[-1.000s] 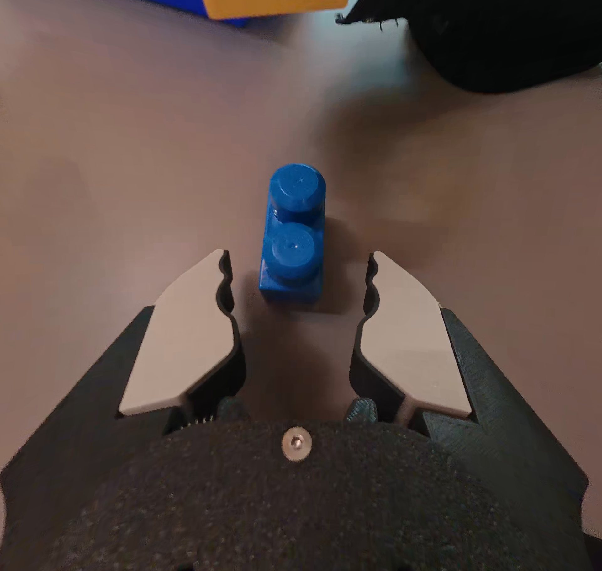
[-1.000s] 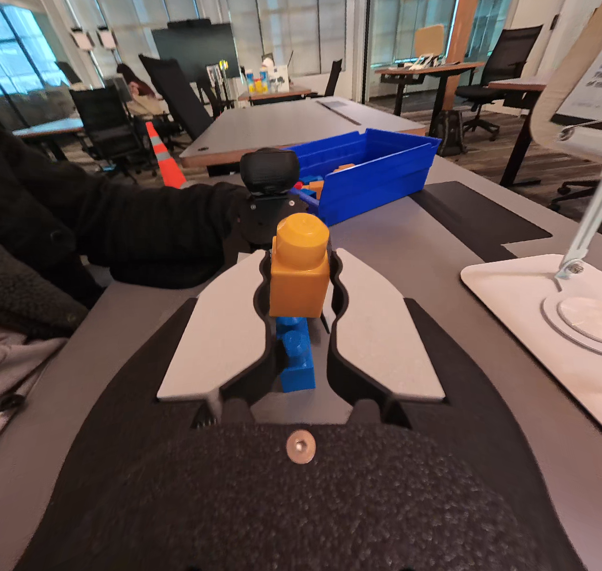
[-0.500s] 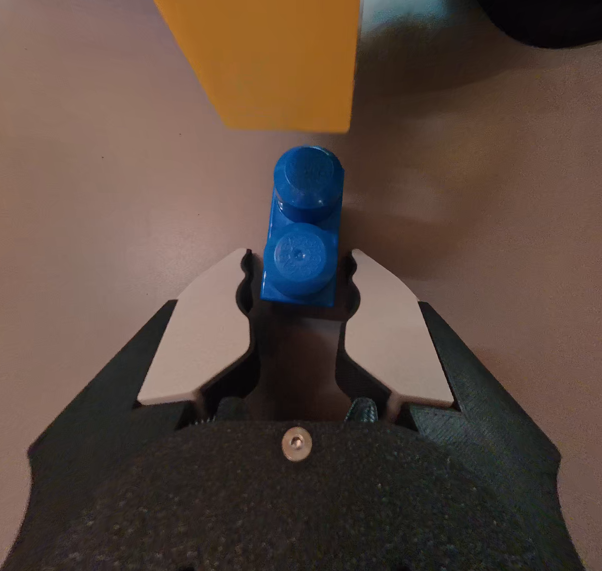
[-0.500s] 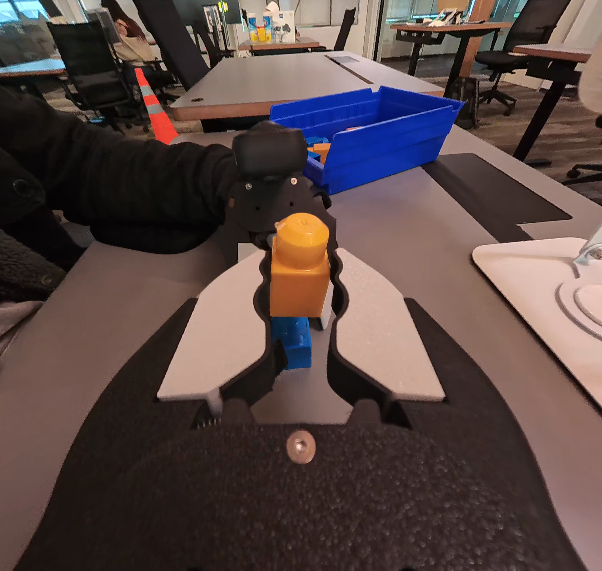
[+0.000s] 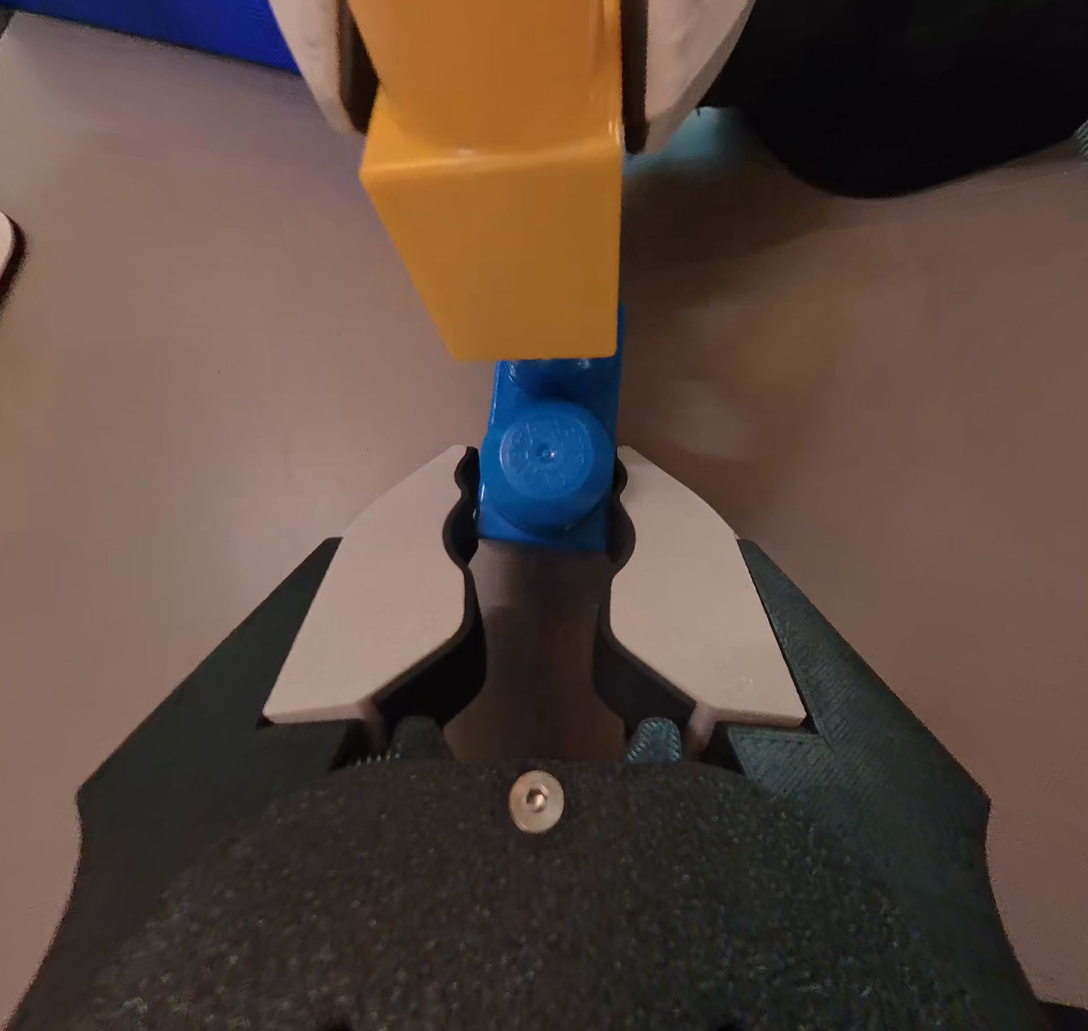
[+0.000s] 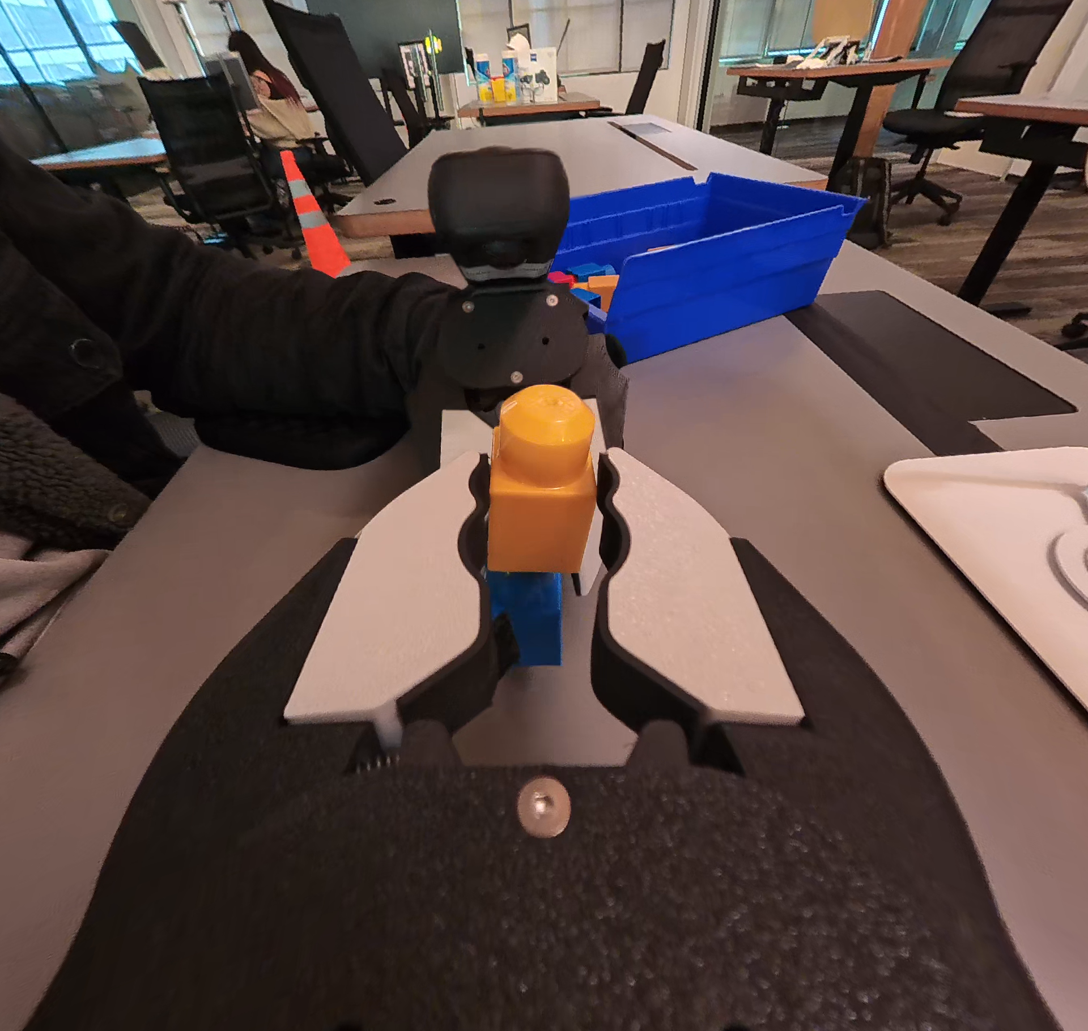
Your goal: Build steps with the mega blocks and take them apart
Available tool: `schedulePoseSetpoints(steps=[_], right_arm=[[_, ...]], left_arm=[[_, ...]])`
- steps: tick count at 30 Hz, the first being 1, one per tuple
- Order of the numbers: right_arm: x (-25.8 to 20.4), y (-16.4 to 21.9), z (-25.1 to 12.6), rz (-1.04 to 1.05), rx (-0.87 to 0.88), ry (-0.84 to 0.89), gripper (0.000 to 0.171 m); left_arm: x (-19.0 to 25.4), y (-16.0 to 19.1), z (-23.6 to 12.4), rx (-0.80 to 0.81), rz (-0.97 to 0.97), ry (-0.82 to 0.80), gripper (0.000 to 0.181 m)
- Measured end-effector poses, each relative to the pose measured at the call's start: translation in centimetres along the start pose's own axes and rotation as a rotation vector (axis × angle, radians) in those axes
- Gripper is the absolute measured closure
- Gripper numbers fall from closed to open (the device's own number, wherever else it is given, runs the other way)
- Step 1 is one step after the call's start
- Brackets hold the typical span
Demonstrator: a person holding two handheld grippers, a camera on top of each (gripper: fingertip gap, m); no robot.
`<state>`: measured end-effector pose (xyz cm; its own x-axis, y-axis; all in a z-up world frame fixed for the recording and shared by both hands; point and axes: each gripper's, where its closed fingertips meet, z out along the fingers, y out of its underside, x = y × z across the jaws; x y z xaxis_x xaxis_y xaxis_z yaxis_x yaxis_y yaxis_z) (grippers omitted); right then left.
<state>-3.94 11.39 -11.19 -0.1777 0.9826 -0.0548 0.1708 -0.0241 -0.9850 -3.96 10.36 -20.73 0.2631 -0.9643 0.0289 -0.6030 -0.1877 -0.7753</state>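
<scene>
A blue two-stud block (image 5: 544, 476) lies on the grey table. My left gripper (image 5: 544, 473) is shut on its near end. My right gripper (image 6: 541, 514) is shut on an orange one-stud block (image 6: 538, 517) and holds it upright over the blue block's far stud. The orange block (image 5: 500, 179) fills the top of the left wrist view, with the right gripper's pads (image 5: 306, 26) on its sides. In the right wrist view the blue block (image 6: 527, 620) shows directly under the orange one. Whether the two blocks touch I cannot tell. The left gripper's body (image 6: 506, 308) faces me there.
A blue bin (image 6: 724, 261) holding several loose blocks stands behind the left gripper. A person's black sleeve (image 6: 206, 320) reaches in from the left. A white lamp base (image 6: 1001, 543) sits at the right. A black mat (image 6: 918, 361) lies beyond it.
My left gripper has closed on the blue block's near end. My right gripper has carried the orange block down and over the blue block's far stud.
</scene>
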Motion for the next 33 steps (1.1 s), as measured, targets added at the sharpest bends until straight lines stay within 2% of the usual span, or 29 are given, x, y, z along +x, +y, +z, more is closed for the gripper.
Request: schedulePoseSetpoints(steps=[12, 19, 24, 33], right_arm=[[-0.1, -0.6, -0.3, -0.013, 0.008, 0.003, 0.136], [0.3, -1.0, -0.7, -0.030, 0.017, 0.034, 0.136], [0.3, 0.5, -0.3, -0.028, -0.061, 0.024, 0.137], [0.2, -0.3, 0.2, 0.014, 0.027, 0.007, 0.137]], left_arm=[[0.2, -3.0, -2.3, 0.206, -0.119, 0.094, 0.140], [-0.4, -4.3, -3.2, 0.277, -0.172, 0.076, 0.140], [-0.8, -5.3, -4.7, 0.338, -0.185, 0.062, 0.140], [-0.9, -6.3, -6.0, 0.412, -0.181, 0.063, 0.141]])
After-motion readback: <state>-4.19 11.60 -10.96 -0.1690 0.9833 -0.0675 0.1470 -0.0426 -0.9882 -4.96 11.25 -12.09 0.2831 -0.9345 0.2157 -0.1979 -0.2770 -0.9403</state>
